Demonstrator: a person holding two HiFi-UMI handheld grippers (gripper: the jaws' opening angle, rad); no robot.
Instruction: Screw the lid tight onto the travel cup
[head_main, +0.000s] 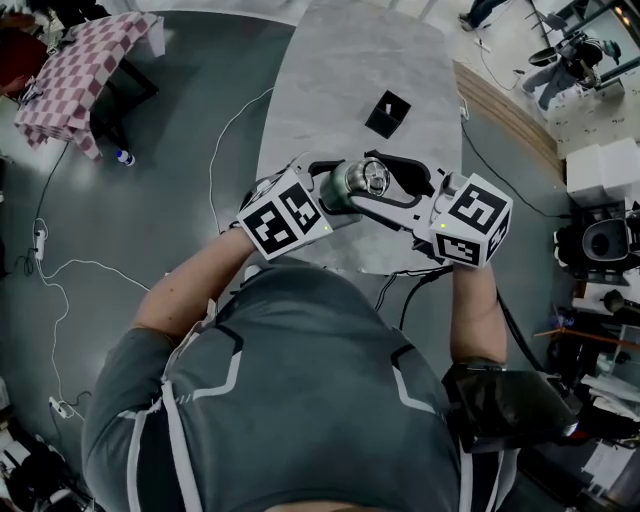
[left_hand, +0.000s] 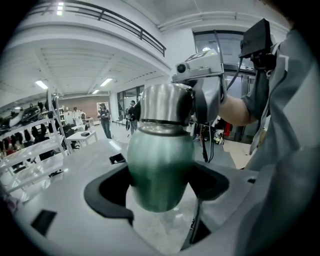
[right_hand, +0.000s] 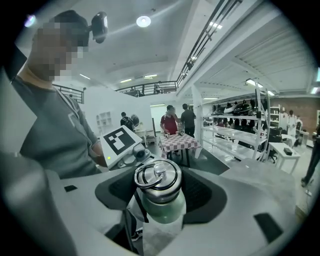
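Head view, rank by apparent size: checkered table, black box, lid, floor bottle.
1. checkered table
2. black box and lid: about alike, not ranked
3. floor bottle, smallest

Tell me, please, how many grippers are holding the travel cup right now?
2. The left gripper clamps the travel cup by its green body; the right gripper clamps the lid at the other end.

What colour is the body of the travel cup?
Green, with a metallic sheen; the left gripper view shows the travel cup best.
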